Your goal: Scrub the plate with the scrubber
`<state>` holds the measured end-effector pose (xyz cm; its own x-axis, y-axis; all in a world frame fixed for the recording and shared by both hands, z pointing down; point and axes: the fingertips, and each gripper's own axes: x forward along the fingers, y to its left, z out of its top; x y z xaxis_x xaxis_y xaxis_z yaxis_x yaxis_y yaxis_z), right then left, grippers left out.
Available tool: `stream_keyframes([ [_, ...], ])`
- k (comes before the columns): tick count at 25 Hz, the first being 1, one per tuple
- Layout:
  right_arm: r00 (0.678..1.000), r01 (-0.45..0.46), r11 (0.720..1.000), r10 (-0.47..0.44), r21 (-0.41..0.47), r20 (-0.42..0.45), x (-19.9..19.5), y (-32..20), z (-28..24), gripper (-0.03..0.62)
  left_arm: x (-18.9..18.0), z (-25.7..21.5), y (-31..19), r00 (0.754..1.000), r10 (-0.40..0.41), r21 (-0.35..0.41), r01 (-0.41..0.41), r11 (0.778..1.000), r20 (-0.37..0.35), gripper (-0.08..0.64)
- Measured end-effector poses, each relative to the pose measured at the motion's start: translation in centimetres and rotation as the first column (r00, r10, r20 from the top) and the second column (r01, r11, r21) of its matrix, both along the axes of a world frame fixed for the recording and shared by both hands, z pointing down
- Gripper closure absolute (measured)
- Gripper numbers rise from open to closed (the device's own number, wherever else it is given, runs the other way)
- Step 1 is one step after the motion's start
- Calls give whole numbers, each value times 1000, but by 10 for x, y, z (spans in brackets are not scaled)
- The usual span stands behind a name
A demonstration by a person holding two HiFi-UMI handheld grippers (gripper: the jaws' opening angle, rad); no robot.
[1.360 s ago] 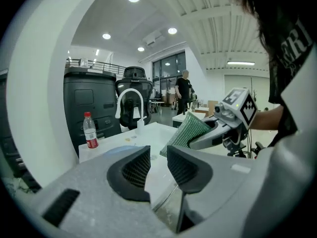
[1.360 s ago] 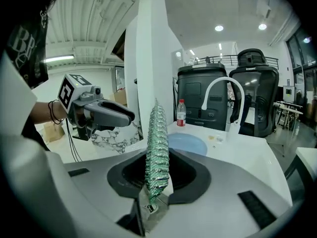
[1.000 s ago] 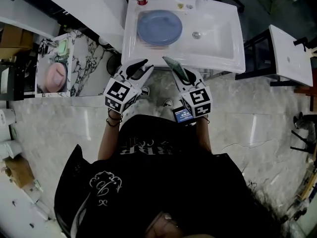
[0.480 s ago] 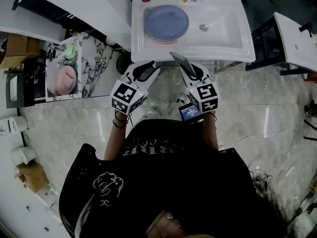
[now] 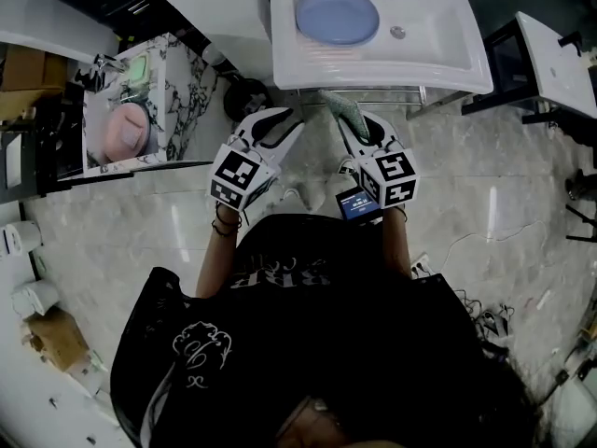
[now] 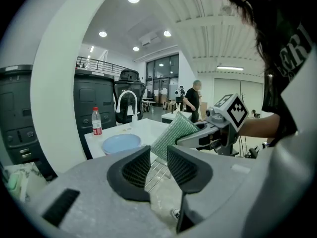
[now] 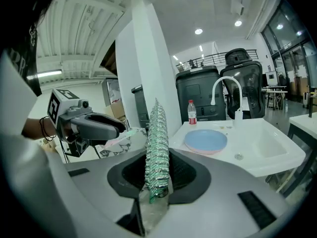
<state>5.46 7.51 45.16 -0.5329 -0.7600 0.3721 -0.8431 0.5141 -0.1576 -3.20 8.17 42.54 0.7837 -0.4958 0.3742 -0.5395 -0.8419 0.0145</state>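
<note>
Head view: my left claw (image 5: 275,129) and right claw (image 5: 354,127) hover short of the sink (image 5: 448,49), where the blue plate (image 5: 336,15) lies.

Left gripper view: jaws apart, nothing between them.

Right gripper view: jaws clamped on the green scrubber (image 7: 157,143) (standing upright, edge-on).

Plate (image 5: 337,15) in sink (image 5: 438,56), left side; bottle (image 7: 191,112) behind it. Before the sink: my left gripper (image 5: 280,121), my right gripper (image 5: 349,127) with the scrubber (image 5: 338,107) between its jaws.

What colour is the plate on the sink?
The plate is plain light blue; the head view shows it best.
</note>
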Motion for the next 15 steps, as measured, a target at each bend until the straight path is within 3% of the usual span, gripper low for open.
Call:
stream_keyframes([
  [6, 999, -37, 999, 37, -13, -35, -46, 43, 5, 506, -43, 7, 34, 999, 44, -8, -44, 999, -30, 445],
  [15, 995, -78, 997, 77, -6, -58, -85, 89, 4, 506, -74, 10, 71, 993, 102, 19, -102, 995, -52, 445],
])
